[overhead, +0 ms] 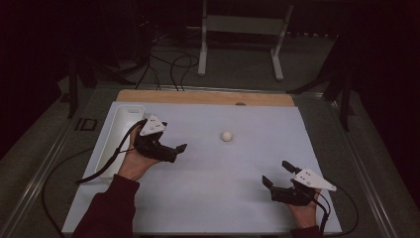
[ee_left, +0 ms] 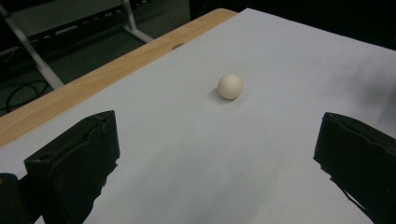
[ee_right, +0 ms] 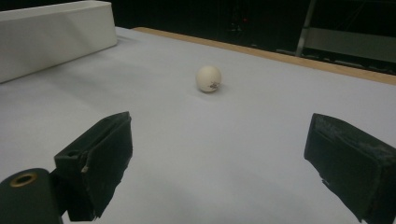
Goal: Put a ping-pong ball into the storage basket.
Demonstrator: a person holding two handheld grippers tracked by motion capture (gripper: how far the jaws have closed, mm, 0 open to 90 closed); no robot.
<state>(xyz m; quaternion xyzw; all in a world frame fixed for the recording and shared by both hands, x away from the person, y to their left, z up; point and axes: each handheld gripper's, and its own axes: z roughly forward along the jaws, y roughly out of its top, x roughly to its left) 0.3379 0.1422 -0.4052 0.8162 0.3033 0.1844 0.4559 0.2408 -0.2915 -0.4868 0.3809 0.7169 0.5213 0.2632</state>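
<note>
A small cream ball rests alone on the white sheet, slightly behind the table's middle. My left gripper is held left of the ball, open and pointing right toward it, with nothing between its jaws. In the left gripper view the ball lies ahead of the wide-apart jaws of the left gripper. My right gripper hovers at the front right, open and empty, aimed toward the back left. In the right gripper view the ball, which has a small dark mark, sits well beyond the right gripper.
A long white tray lies along the sheet's left edge behind my left hand, and the tray stands at the far left in the right gripper view. A wooden strip borders the back. Cables and a metal stand are on the floor beyond.
</note>
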